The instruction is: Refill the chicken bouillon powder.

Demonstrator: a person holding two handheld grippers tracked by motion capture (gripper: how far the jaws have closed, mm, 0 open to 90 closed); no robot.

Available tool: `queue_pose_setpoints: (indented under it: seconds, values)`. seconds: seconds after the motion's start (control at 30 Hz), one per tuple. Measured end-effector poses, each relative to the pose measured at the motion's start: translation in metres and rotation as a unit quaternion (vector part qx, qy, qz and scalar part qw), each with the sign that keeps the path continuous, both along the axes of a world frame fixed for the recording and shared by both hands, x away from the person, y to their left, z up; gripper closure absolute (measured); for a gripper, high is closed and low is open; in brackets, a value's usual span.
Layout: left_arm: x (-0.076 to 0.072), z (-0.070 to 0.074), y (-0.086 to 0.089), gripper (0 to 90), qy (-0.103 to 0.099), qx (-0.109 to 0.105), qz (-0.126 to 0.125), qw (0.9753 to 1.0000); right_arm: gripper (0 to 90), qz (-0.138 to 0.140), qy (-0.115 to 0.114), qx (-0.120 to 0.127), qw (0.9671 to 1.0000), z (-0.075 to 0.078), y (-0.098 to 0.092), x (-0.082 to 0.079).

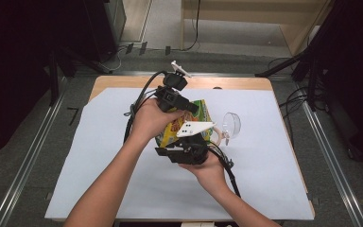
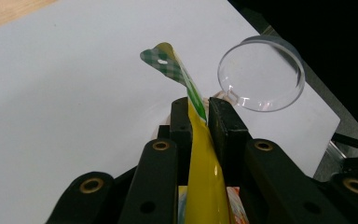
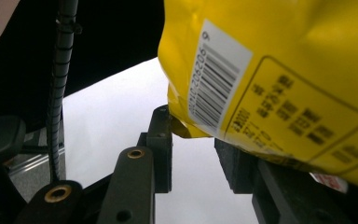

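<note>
Bag pinched on one side, other jaws wide

Left gripper [image 2: 198, 116] clamped on the bag's [image 2: 205, 186] top seal, held up over mid-table. Right gripper [image 3: 193, 149] just below, jaws apart around the bag's lower corner, nothing pinched yet. Long axis running roughly between both. Clear cup [image 1: 231, 125] just right; plenty of open sheet [image 1: 99, 156] left and front.

barcode digits "205206 9" on yellow packet [image 3: 279, 70].
</note>
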State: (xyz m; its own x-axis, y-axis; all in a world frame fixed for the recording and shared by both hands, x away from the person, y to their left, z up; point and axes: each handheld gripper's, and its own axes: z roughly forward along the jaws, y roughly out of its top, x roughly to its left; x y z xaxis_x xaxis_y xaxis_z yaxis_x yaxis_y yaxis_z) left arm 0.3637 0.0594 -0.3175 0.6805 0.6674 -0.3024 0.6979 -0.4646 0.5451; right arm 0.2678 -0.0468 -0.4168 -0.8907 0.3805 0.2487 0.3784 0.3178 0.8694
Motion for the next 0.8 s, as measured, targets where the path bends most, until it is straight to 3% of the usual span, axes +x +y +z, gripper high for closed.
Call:
queue_pose_setpoints:
  seconds: [0.37, 0.8]
  values:
    - [-0.010, -0.001, -0.002, 81.4, -0.014, -0.007, -0.013, 0.9998, 70.4, 0.000, 0.003, 0.006, 1.0000, -0.008, -0.001, -0.002]
    - [-0.016, -0.010, 0.015, 83.7, -0.015, -0.026, -0.020, 0.9994, 64.1, 0.007, 0.003, -0.004, 1.0000, -0.021, 0.003, -0.006]
